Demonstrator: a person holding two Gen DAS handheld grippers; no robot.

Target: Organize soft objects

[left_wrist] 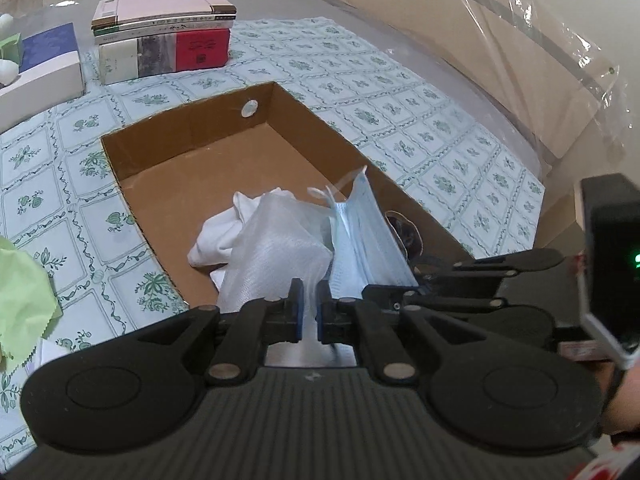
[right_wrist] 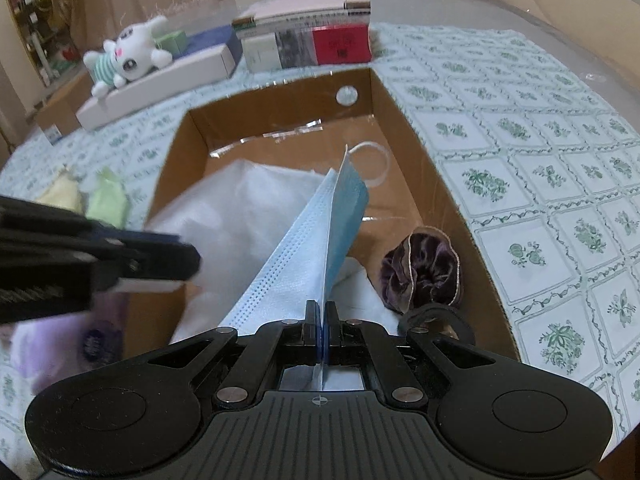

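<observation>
Clamped in my right hand-held gripper (right_wrist: 321, 322) is a folded blue face mask (right_wrist: 316, 240), pads tight on its near edge, above the open cardboard box (right_wrist: 452, 200) on the table. My left hand-held gripper (left_wrist: 308, 312) pinches a white foam sheet (left_wrist: 276, 248) just left of it, over a white cloth (left_wrist: 224, 232); a purple scrunchie (right_wrist: 420, 272) lies at the box's right wall.

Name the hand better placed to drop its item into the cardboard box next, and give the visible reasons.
Right, narrowly. The right gripper pinches the blue face mask, which hangs over the open cardboard box beside the purple scrunchie. The left gripper grips white mesh fabric nearer the box's edge.
</observation>
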